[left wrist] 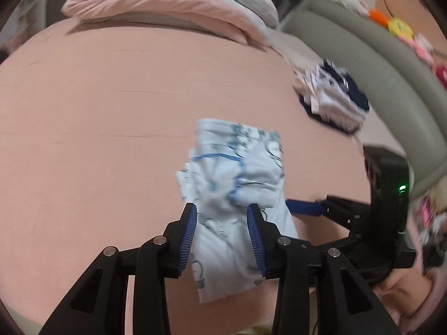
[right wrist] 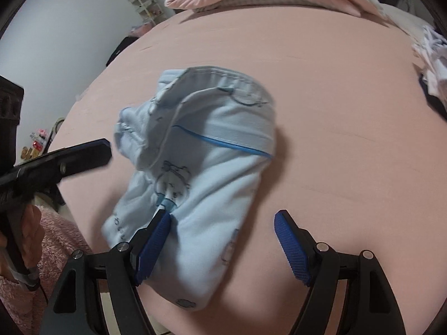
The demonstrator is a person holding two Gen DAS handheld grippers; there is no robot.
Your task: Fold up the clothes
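A light blue child's garment (left wrist: pixel 237 184) with blue piping and cartoon prints lies crumpled and partly folded on the pink bed sheet (left wrist: pixel 97 111). My left gripper (left wrist: pixel 222 209) is open, its blue pads on either side of the garment's near end, cloth between them. In the right wrist view the same garment (right wrist: pixel 201 150) lies in the middle. My right gripper (right wrist: pixel 222 217) is open over its near edge, the left pad (right wrist: pixel 156 237) touching the cloth. The right gripper also shows in the left wrist view (left wrist: pixel 363 215) at the right; the left gripper's finger (right wrist: pixel 72 156) shows at the left.
A pile of unfolded white and navy clothes (left wrist: pixel 335 95) lies at the bed's right side, seen also in the right wrist view (right wrist: pixel 433 64). Folded pink bedding (left wrist: pixel 167 2) lies at the far end. A grey-green padded headboard (left wrist: pixel 377 64) curves along the right.
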